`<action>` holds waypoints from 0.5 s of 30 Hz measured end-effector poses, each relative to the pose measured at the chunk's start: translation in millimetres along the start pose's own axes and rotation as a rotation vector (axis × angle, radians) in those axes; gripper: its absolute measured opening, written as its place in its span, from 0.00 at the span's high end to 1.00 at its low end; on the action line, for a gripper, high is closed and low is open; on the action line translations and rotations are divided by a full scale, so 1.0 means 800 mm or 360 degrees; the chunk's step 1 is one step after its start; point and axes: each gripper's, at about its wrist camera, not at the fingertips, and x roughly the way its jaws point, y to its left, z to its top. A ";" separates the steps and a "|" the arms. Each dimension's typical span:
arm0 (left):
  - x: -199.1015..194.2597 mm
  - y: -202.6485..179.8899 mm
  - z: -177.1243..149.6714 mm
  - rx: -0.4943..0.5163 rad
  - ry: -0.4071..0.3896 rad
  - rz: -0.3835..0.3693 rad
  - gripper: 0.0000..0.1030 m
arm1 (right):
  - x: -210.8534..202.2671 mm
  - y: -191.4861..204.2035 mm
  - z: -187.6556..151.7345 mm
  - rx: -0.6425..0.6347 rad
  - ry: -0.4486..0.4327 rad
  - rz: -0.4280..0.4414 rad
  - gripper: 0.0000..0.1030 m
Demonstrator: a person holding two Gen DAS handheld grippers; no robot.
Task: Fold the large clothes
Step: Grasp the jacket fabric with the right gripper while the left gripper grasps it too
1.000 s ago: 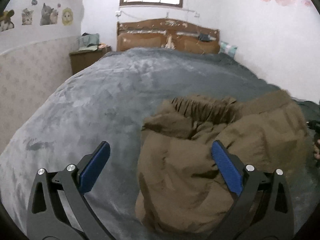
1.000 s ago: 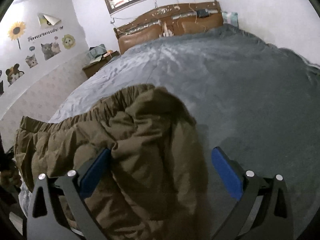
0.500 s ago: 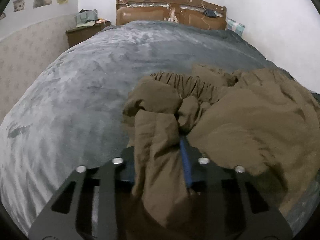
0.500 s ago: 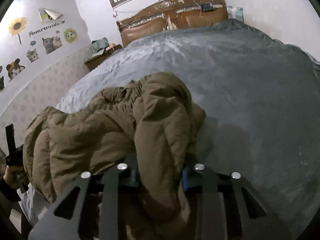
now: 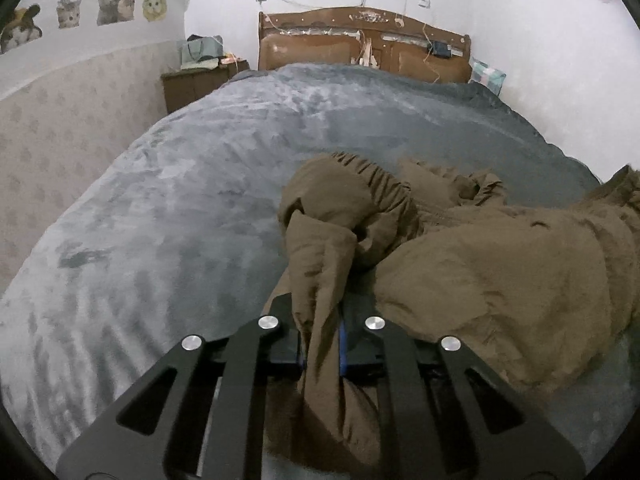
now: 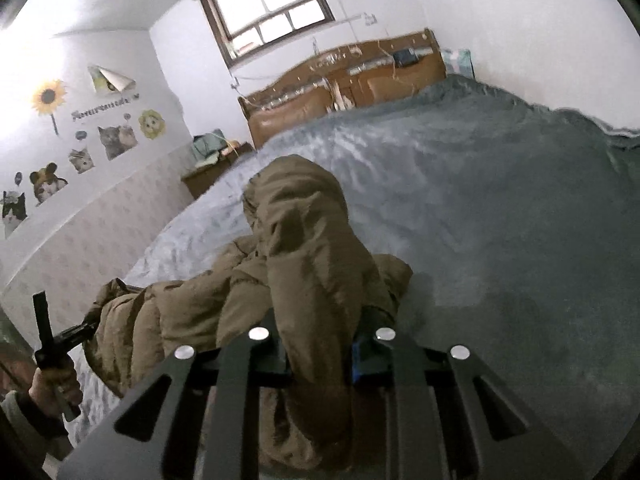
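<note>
A large olive-brown padded garment [image 5: 500, 268] lies bunched on the near end of the grey bed; an elastic gathered edge shows at its far side. My left gripper [image 5: 322, 344] is shut on a fold of the garment at its left end. My right gripper [image 6: 320, 354] is shut on another bunch of the same garment [image 6: 308, 248], lifted so the cloth rises in a hump before the camera. The left gripper's handle and the hand holding it [image 6: 52, 364] show at the left edge of the right wrist view.
The grey plush bedspread [image 5: 180, 208] stretches back to a brown wooden headboard [image 5: 360, 46]. A wooden nightstand with bags [image 5: 196, 80] stands at the far left by the wall. A folded cloth [image 5: 488, 74] lies at the far right corner.
Both grippers went from open around the garment to shut on it. Both have since lifted their folds, and the right wrist view has tilted upward and to the left.
</note>
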 end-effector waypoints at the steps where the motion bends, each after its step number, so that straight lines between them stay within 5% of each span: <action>1: -0.011 0.001 -0.001 -0.0014 -0.0007 0.0002 0.91 | -0.011 0.002 -0.002 -0.0003 -0.0017 -0.0001 0.82; 15: -0.195 0.027 -0.001 -0.0168 -0.0411 0.0033 0.93 | -0.162 0.063 -0.004 -0.0180 -0.0332 0.0047 0.83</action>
